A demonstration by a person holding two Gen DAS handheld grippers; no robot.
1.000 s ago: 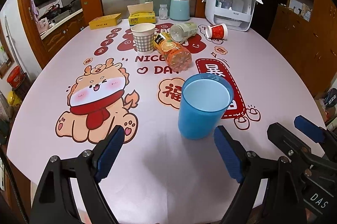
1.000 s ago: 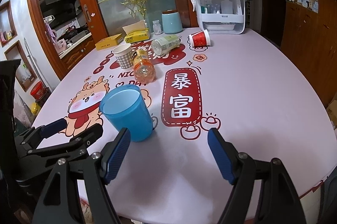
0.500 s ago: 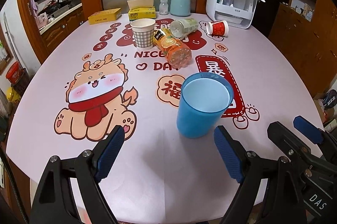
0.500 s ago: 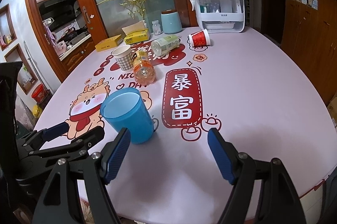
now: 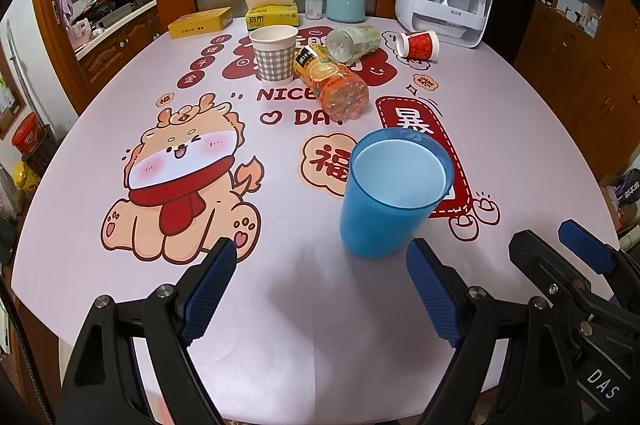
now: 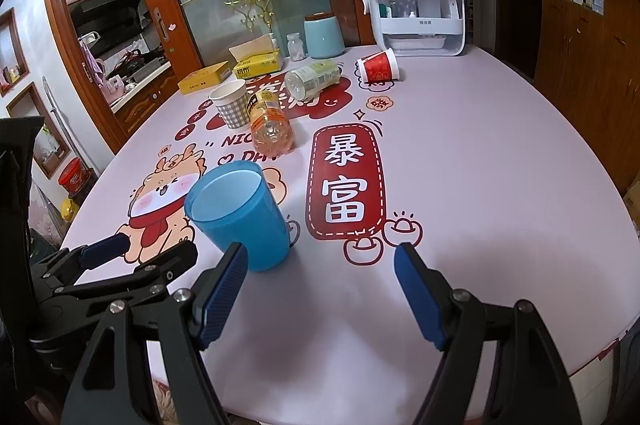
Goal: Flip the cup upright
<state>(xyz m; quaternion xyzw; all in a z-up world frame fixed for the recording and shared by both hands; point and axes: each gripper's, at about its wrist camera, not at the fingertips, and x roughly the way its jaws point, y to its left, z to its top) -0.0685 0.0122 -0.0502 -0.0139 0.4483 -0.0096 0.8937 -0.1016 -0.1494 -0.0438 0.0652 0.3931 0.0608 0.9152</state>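
A blue plastic cup (image 5: 390, 197) stands upright and empty on the pink printed table (image 5: 280, 313); it also shows in the right wrist view (image 6: 244, 221). My left gripper (image 5: 322, 285) is open and empty, just short of the cup, which sits ahead and slightly right of its gap. My right gripper (image 6: 320, 289) is open and empty, with the cup ahead to its left, near its left fingertip. A red paper cup (image 5: 418, 45) lies on its side at the far right; it also shows in the right wrist view (image 6: 378, 67).
A checked paper cup (image 5: 274, 53) stands upright at the back. An orange bottle (image 5: 332, 81) and a clear bottle (image 5: 354, 43) lie on their sides. A tissue box (image 5: 272, 15), yellow tin (image 5: 200, 23), teal canister (image 5: 346, 1) and white organiser (image 5: 444, 5) line the far edge.
Both grippers stay open and apart from the blue cup. The left wrist view has tilted down slightly; the cup has not moved.
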